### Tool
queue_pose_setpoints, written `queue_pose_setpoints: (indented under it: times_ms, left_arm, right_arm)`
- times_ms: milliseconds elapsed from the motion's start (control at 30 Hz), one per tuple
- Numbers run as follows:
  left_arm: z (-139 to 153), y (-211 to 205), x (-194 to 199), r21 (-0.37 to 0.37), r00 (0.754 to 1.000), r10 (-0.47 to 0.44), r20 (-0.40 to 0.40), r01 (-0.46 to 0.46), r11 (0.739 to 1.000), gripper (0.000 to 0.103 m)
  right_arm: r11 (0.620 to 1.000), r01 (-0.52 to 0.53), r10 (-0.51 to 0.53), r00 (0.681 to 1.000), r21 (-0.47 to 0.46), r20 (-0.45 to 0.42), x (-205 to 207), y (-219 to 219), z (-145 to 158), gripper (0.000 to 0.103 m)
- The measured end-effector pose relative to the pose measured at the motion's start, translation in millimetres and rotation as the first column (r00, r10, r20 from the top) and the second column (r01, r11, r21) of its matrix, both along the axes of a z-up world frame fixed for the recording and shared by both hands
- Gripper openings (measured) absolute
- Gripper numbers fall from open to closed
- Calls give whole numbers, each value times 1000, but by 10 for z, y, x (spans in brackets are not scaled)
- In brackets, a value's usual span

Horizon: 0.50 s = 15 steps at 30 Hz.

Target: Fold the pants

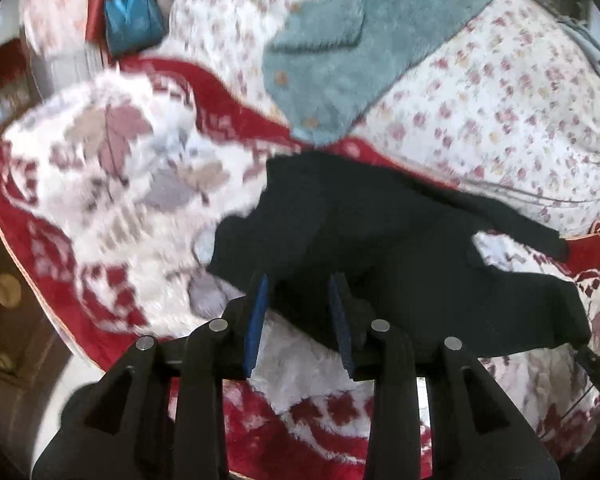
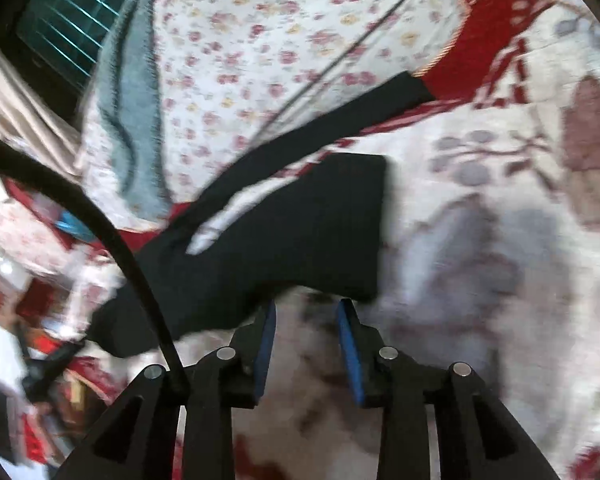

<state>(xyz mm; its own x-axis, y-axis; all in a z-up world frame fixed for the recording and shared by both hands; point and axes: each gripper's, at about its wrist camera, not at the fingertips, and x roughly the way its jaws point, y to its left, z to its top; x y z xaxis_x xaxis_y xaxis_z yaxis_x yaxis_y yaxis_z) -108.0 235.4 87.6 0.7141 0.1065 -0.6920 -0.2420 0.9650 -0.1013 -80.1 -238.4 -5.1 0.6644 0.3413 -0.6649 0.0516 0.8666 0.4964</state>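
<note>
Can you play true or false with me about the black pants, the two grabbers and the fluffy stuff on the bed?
1. The black pants lie on a red and white fuzzy blanket. True.
2. The left gripper is squeezing the pants. False: its jaws are apart, pressing nothing.
3. A teal fluffy garment lies on the flowery quilt. True.
4. The right gripper is shut tight. False: its jaws stand apart and hold nothing.

Bright, even daylight; heavy motion blur across both views (fisheye bending, dark vignette at edges); soft shadows only
</note>
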Motion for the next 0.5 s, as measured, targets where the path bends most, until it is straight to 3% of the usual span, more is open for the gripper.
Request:
queue_pose_setpoints:
  times_ms: [67, 133, 233, 400, 500]
  left_arm:
    - [124, -73, -26, -17, 999, -35, 21, 35, 999, 31]
    - [180, -174, -6, -40, 996, -81, 24, 81, 996, 42]
    - [192, -457, 82, -67, 987, -154, 38, 156, 985, 47]
    - [74, -1091, 339, -103, 954, -299, 14, 299, 949, 47]
    - [-6, -1475, 513, -123, 921, -389, 4, 387, 914, 47]
  right_arm:
    - [1000, 7, -7, 1000, 15, 5, 9, -41, -40, 30]
    - [1000, 21, -21, 1000, 7, 17, 58, -29, -62, 30]
    - [999, 39, -38, 998, -11, 41, 118, -9, -82, 30]
    - [997, 76, -75, 996, -25, 38, 154, -4, -47, 30]
    - [991, 86, -82, 996, -103, 40, 43, 15, 53, 31]
